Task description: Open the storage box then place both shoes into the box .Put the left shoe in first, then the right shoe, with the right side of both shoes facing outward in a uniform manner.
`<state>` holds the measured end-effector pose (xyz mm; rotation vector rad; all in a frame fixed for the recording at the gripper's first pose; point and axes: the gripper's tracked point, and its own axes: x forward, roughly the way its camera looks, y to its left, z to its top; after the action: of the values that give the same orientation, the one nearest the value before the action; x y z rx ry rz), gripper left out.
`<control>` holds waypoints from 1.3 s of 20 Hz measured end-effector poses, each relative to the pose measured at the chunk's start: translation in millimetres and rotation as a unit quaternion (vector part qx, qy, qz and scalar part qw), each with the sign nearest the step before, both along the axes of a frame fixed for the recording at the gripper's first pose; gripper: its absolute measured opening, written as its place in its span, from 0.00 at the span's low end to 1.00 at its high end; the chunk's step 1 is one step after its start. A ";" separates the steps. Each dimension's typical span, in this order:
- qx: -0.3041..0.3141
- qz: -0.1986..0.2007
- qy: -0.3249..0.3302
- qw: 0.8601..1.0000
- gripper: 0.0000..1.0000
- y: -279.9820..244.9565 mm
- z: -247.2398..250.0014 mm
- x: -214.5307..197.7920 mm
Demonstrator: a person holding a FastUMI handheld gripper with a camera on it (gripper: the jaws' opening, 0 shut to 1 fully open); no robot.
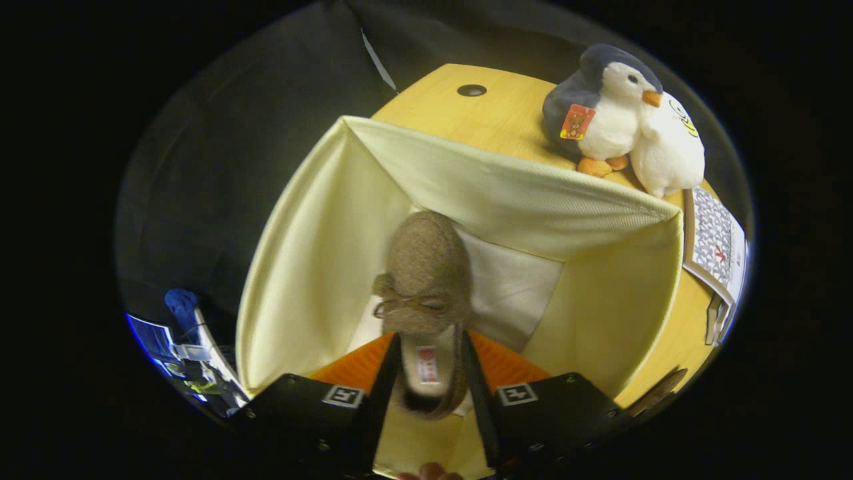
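A brown felt shoe (pixel 426 273) with a small bow hangs toe-forward over the open cream storage box (pixel 306 260). My gripper (pixel 430 363) is shut on the shoe, one finger on each side of its heel opening. The shoe's pale insole with a label shows between the fingers. The box's inside walls are cream, its floor is white, and an orange near wall (pixel 363 363) shows just under the fingers. The shoe sits above the box's middle, and I cannot tell whether it touches the floor.
The box stands on a yellow wooden table (pixel 493 113) with a round hole at its far side. Two plush penguins (pixel 620 113) sit beyond the box's far right corner. A patterned book (pixel 716 243) lies right of the box. A brown object (pixel 656 393) rests near the table's front right.
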<state>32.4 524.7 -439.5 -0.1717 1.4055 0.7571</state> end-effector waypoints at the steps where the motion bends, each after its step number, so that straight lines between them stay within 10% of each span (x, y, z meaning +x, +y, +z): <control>1: 0.010 -0.005 0.001 1.000 0.75 0.0 14.4 -1.4; 2: 0.015 -0.003 -0.007 1.000 0.93 -1.8 27.1 0.0; 4: 0.025 0.004 -0.027 0.999 0.97 -9.3 49.4 1.9; 14: 0.120 -0.078 -0.024 0.989 0.97 -99.6 133.5 -0.6; 26: 0.113 -0.220 -0.006 0.969 0.97 -262.9 93.1 22.3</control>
<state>54.7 261.8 -346.4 0.3057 1.2725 0.5362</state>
